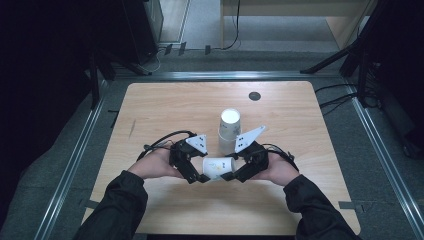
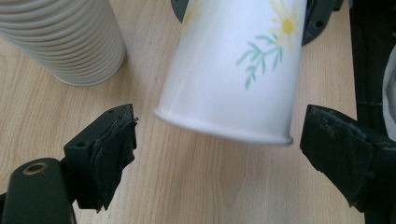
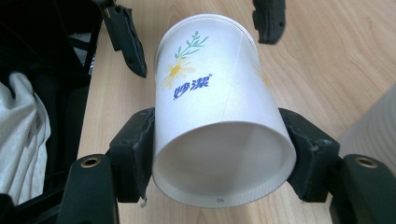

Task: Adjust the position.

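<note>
A: Where's the paper cup (image 1: pixel 218 168)?

B: Lying on its side above the table (image 1: pixel 165 105), just in front of the upside-down stack of cups (image 1: pixel 229 129), between the two grippers.

A: Who has it?

B: The right gripper (image 3: pixel 224 154). Its jaws pinch the cup near its base, one pad on each side.

A: And the left gripper (image 2: pixel 217 144)?

B: Spread wide. Its jaws flank the cup's rim without touching it; there's a gap on both sides. The stack stands just beyond, apart from the cup.
</note>
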Available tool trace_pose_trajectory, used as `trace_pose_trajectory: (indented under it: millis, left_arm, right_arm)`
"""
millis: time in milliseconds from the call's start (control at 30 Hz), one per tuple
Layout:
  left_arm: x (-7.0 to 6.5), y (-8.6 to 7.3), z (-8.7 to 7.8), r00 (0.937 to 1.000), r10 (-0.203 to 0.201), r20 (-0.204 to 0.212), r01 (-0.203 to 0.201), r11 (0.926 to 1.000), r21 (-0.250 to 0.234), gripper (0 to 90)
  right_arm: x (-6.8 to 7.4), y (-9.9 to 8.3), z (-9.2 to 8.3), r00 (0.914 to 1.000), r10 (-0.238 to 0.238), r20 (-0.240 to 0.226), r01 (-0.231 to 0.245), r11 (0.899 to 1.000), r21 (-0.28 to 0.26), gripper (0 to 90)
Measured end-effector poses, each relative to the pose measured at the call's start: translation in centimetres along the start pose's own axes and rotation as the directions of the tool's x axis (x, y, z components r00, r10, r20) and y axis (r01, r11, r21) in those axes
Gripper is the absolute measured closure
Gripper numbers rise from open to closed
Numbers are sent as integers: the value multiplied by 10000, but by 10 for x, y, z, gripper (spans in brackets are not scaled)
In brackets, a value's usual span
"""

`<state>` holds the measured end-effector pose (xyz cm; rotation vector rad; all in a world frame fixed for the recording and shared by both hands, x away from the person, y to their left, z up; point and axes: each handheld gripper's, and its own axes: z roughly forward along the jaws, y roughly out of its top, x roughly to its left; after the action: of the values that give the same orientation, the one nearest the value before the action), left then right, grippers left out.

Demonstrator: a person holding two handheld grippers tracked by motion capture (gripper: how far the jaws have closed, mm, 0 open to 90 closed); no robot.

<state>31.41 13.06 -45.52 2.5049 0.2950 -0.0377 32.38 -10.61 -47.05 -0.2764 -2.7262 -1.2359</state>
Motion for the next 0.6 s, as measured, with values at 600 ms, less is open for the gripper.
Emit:
trace_pose_trajectory:
  millis: [600]
  left_arm:
    - [-4, -27, 8, 9907, -1125, 771, 1255, 9732, -1926, 98]
  right_arm:
    - [3, -2, -11, 9996, 156, -249, -170, 9983, -557, 341]
